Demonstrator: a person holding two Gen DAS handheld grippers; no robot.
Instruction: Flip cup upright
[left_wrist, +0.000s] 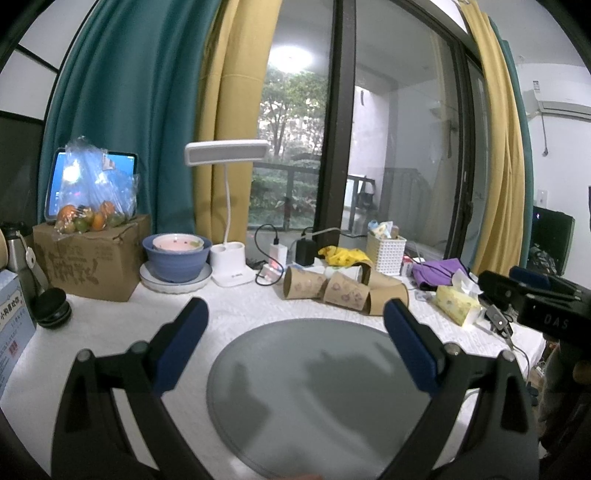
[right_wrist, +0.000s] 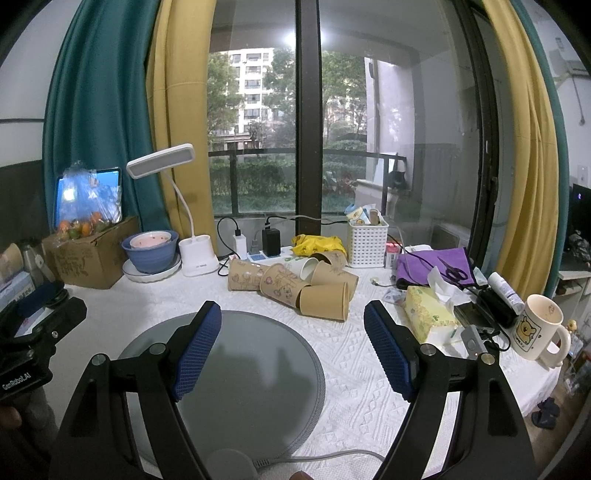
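Several brown paper cups (left_wrist: 345, 290) lie on their sides in a pile on the white tablecloth behind a round grey mat (left_wrist: 317, 402); the pile also shows in the right wrist view (right_wrist: 295, 286), with the nearest cup (right_wrist: 325, 301) lying with its mouth to the right. My left gripper (left_wrist: 295, 314) is open and empty above the mat's far edge, short of the pile. My right gripper (right_wrist: 293, 314) is open and empty, just in front of the cups. The right gripper's body (left_wrist: 543, 299) shows at the right in the left wrist view.
A white desk lamp (right_wrist: 195, 254), stacked blue and pink bowls (right_wrist: 149, 249), a cardboard box with fruit (right_wrist: 88, 254), a power strip with chargers (right_wrist: 258, 251), a white basket (right_wrist: 367, 240), a yellow tissue box (right_wrist: 430, 314), purple cloth (right_wrist: 436, 266) and a bear mug (right_wrist: 541, 328) surround the cups.
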